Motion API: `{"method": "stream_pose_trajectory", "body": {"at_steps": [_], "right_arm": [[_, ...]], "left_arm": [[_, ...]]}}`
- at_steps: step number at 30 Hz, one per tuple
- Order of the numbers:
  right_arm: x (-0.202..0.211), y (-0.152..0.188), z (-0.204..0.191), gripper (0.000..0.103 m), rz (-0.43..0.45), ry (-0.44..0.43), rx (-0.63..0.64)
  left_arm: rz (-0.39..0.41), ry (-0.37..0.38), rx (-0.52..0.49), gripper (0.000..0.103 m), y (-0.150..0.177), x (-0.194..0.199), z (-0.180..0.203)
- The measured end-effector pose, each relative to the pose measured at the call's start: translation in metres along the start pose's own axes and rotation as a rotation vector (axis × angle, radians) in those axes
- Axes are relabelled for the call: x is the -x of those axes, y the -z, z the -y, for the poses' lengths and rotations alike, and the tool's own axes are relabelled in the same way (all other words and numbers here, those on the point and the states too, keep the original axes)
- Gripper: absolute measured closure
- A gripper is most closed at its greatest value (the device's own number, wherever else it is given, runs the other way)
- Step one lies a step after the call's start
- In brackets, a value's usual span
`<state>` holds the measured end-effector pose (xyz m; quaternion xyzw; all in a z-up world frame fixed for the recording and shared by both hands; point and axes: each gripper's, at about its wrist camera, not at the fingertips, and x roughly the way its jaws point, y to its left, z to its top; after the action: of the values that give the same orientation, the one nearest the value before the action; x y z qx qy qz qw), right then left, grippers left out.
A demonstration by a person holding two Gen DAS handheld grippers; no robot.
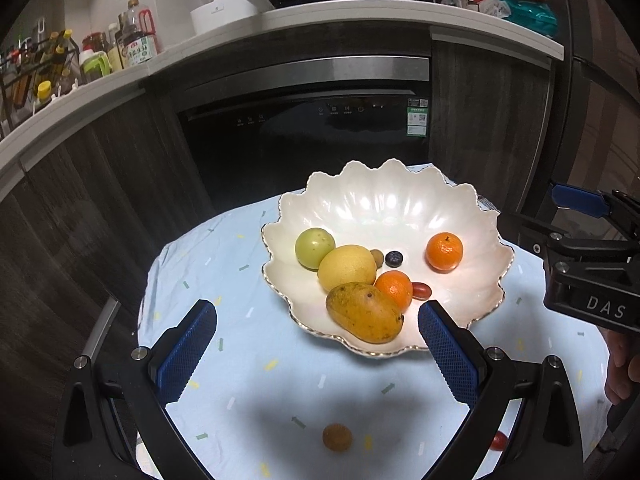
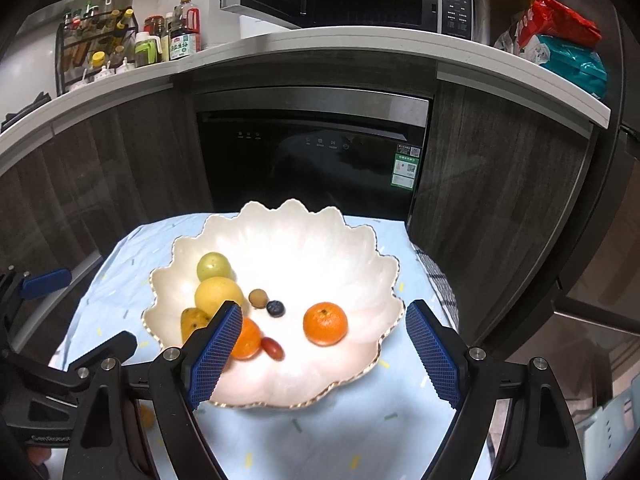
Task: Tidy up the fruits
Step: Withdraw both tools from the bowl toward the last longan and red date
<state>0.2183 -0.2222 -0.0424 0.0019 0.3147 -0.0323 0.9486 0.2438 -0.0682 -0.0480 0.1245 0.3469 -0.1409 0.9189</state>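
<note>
Fruit mostly in scalloped bowl (image 1: 472, 216); approx. two left out.
Brown longan (image 1: 337, 437) & red cherry tomato (image 1: 499, 440) sit on surface; left tongs (image 1: 316, 344) & right tongs (image 2: 324, 356) gape, both empty.

Table surface (image 1: 280, 400) covered by a pale blue cloth with small coloured dashes. Resting directly on it: a scalloped white bowl (image 1: 400, 208) toward the far side, a small brown round fruit (image 1: 337, 437) and a small red fruit (image 1: 499, 441) near the front edge.
</note>
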Motion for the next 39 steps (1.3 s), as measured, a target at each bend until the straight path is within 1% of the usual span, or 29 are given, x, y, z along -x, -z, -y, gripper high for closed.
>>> {"method": "stream_pose_trajectory", "body": {"at_steps": [11,19,29,33,39], "right_arm": [[0.024,0.022,-0.004,0.018,0.009,0.017,-0.029],[0.036,0.042,-0.014,0.018,0.01,0.025,-0.016],[0.042,0.068,-0.025,0.019,-0.002,0.032,-0.026],[0.041,0.081,-0.03,0.019,-0.016,0.038,-0.029],[0.045,0.099,-0.034,0.019,-0.015,0.059,-0.041]], "left_arm": [[0.018,0.003,-0.009,0.0,0.018,0.018,0.002],[0.015,0.01,-0.025,0.001,0.039,0.026,0.001],[0.005,0.006,-0.034,0.001,0.062,0.023,-0.002],[-0.001,0.011,-0.045,0.004,0.072,0.018,-0.002],[-0.004,0.02,-0.048,0.006,0.084,0.012,-0.001]]}}
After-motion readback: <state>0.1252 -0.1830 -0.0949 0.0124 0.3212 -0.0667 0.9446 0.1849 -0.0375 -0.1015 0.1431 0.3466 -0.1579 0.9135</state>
